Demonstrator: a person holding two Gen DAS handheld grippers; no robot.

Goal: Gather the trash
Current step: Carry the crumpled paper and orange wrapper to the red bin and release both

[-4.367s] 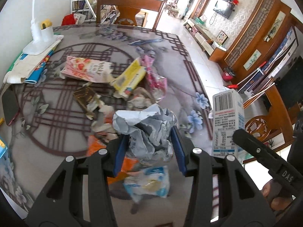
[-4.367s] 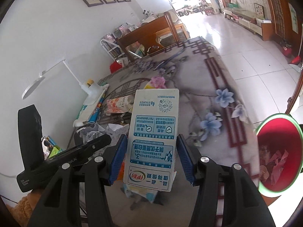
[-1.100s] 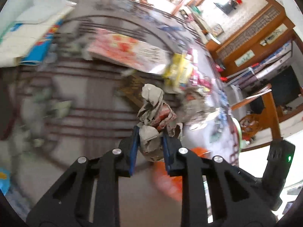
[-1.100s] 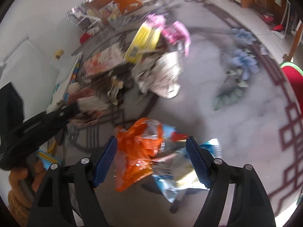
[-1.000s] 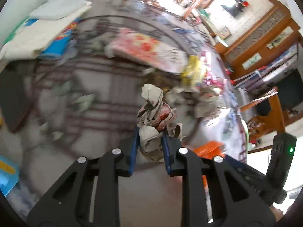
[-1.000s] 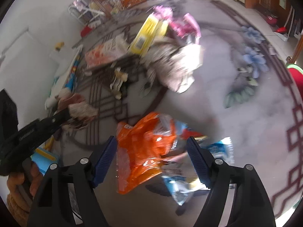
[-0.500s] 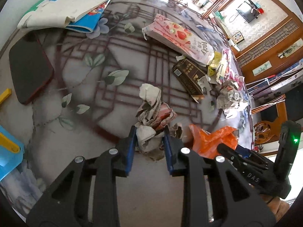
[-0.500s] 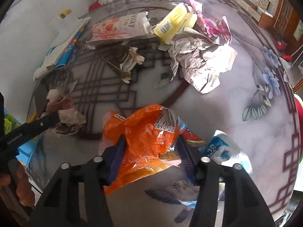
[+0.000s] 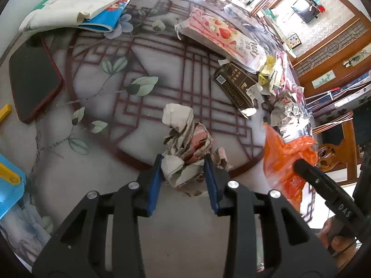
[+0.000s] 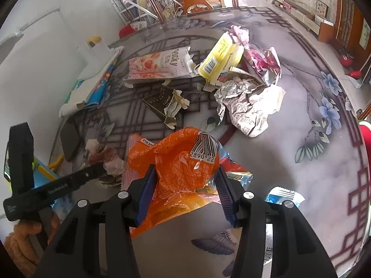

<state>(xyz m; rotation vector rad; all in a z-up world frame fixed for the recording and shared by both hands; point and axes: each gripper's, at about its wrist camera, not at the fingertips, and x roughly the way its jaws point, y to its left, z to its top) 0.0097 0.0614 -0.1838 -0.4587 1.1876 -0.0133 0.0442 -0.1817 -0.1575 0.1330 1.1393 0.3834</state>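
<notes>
A crumpled paper wad (image 9: 185, 143) with a reddish scrap in it rests on the patterned table (image 9: 97, 139). My left gripper (image 9: 183, 162) straddles it. Its jaws are opening, and the blue pads stand at the wad's sides without squeezing it. My right gripper (image 10: 185, 170) is shut on a puffy orange plastic bag (image 10: 176, 159) with a barcode sticker, raised slightly off the table. In the left wrist view the orange bag (image 9: 283, 159) hangs to the right of the wad. In the right wrist view the paper wad (image 10: 104, 155) lies to the left.
More trash lies further back: a Pocky box (image 10: 160, 66), a torn black carton (image 10: 162, 103), a yellow packet (image 10: 220, 58), a pink foil wrapper (image 10: 262, 62) and crumpled newspaper (image 10: 248, 106). A blue-white wrapper (image 10: 285, 195) lies near. Phone (image 9: 32, 81) and books (image 9: 81, 7) are left. A red bin (image 10: 366, 139) shows at the right edge.
The left jaws have parted a little around the paper wad, which now sits on the table. The right jaws have closed on the orange bag and raised it slightly.
</notes>
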